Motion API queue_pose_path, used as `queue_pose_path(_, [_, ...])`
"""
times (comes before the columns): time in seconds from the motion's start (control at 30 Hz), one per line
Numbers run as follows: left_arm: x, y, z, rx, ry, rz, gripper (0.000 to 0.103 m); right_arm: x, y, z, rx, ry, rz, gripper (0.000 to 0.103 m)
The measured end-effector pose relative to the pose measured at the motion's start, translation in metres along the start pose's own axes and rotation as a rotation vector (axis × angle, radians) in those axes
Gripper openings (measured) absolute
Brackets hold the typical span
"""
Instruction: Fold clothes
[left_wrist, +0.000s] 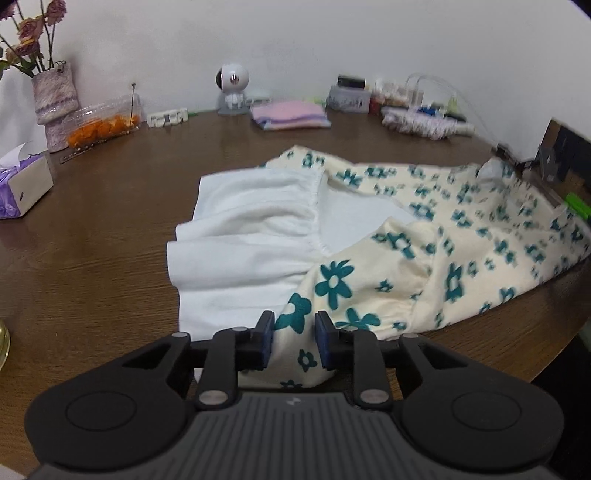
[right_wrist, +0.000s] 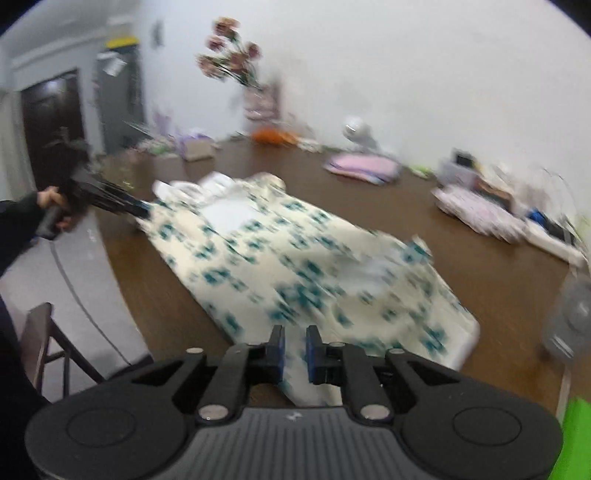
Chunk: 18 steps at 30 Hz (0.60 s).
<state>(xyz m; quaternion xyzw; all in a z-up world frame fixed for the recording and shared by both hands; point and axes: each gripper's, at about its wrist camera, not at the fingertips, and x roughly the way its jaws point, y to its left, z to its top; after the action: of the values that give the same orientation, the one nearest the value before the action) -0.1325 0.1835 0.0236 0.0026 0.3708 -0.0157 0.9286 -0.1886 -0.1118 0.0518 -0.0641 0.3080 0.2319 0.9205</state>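
Observation:
A cream garment with teal flowers and a white ruffled hem (left_wrist: 369, 240) lies spread on the brown wooden table (left_wrist: 110, 229). My left gripper (left_wrist: 294, 341) is at its near edge, jaws closed onto a fold of the floral cloth. In the right wrist view the same garment (right_wrist: 295, 266) is blurred. My right gripper (right_wrist: 294, 350) is at its near edge with cloth between the narrow jaws. The left gripper also shows in the right wrist view (right_wrist: 144, 211), held by a hand at the garment's far left corner.
A folded pink towel (left_wrist: 290, 115), a small white robot figure (left_wrist: 232, 88), a tissue box (left_wrist: 22, 184), a vase of flowers (left_wrist: 53, 99), an orange snack tray (left_wrist: 103, 123) and clutter (left_wrist: 417, 110) line the table's far side. A chair (right_wrist: 40, 347) stands at left.

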Motion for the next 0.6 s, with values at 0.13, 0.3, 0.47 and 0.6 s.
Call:
queue_pose_path(0.13, [0.003, 0.003, 0.002, 0.003, 0.003, 0.012, 0.023, 0.042, 0.002, -0.003, -0.017, 0.087, -0.016, 0.01])
queue_pose_path(0.3, [-0.002, 0.005, 0.003, -0.003, 0.006, 0.03, 0.024, 0.053, -0.001, -0.008, -0.01, 0.118, -0.066, 0.009])
queue_pose_path(0.47, [-0.055, -0.003, 0.042, 0.021, -0.212, -0.02, 0.056, 0.027, -0.004, 0.001, -0.032, 0.064, -0.102, 0.029])
queue_pose_path(0.6, [-0.049, -0.011, 0.106, 0.162, -0.239, 0.02, 0.059, 0.024, -0.018, 0.032, -0.114, 0.035, -0.217, 0.041])
